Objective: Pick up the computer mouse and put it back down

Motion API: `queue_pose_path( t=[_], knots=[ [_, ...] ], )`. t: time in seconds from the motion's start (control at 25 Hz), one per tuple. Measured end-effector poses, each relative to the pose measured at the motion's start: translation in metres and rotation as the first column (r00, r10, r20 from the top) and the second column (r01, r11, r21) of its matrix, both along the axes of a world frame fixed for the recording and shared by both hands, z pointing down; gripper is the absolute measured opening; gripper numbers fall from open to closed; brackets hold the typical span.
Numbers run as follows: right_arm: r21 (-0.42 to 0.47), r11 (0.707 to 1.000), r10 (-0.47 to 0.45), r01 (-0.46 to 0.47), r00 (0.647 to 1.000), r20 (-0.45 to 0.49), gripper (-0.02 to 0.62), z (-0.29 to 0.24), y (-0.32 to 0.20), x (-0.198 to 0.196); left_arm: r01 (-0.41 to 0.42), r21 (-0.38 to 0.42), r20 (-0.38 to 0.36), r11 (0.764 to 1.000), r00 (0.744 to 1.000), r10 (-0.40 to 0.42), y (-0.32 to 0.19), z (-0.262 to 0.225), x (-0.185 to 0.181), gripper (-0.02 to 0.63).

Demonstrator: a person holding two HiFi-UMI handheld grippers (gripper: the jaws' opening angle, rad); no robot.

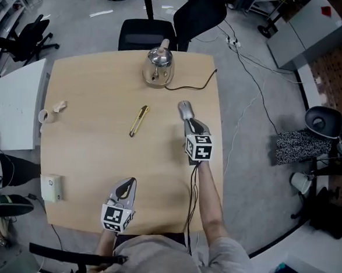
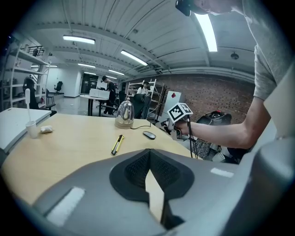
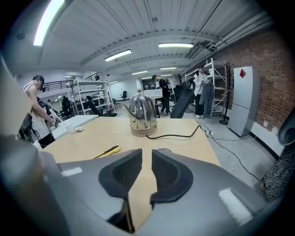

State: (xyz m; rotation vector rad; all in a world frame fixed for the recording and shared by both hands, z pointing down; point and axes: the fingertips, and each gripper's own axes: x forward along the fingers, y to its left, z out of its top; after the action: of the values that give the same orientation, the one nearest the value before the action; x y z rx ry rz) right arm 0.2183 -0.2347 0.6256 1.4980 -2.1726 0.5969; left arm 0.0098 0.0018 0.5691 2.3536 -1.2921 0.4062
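The mouse (image 1: 185, 110) lies flat on the bench (image 1: 88, 156), right of centre. The kettle (image 1: 158, 67) is at its 11 o'clock and the yellow knife (image 1: 139, 120) is near its 8 o'clock.

The right tongs (image 3: 146, 156) sit just behind it at its 6 o'clock and point at it without holding it. Their pads stand a narrow slit apart, with only bare bench showing in the slit. The left tongs (image 2: 148, 154) are well back near the front edge of the bench, with their pads meeting at the tips and nothing in them.

**Handling:** The mouse looks like a small, light, rigid plastic shell that is grey, glossy and domed. It should not deform under the pads, but the smooth curved top is likely to squirt out of a grip from above or end to end. The safer hold is across its two long sides, low at the waist where the flanks run closest to parallel. The pads should go well down beside it, and the squeeze should be moderate. I see no cord on it, so nothing should drag. It would take a short drop, though setting it down flat is kinder to it.

**Writing:** No brand or lettering is legible on the mouse, kettle or knife. The cubes on the tongs carry only black-and-white square patterns. A grey cabinet (image 3: 243, 99) off the bench bears a red diamond sticker whose text, if it has any, is too small to read.
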Motion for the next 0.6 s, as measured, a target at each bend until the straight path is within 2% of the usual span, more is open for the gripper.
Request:
queue_pose_path(
  t=[0.6],
  knots=[
    [0.067,0.998,0.015,-0.015,1.000,0.007,0.009,-0.046,0.047,-0.004,0.000,0.087,0.002,0.996,1.000,0.000,0.021,-0.037,-0.009,0.020]
  ],
)
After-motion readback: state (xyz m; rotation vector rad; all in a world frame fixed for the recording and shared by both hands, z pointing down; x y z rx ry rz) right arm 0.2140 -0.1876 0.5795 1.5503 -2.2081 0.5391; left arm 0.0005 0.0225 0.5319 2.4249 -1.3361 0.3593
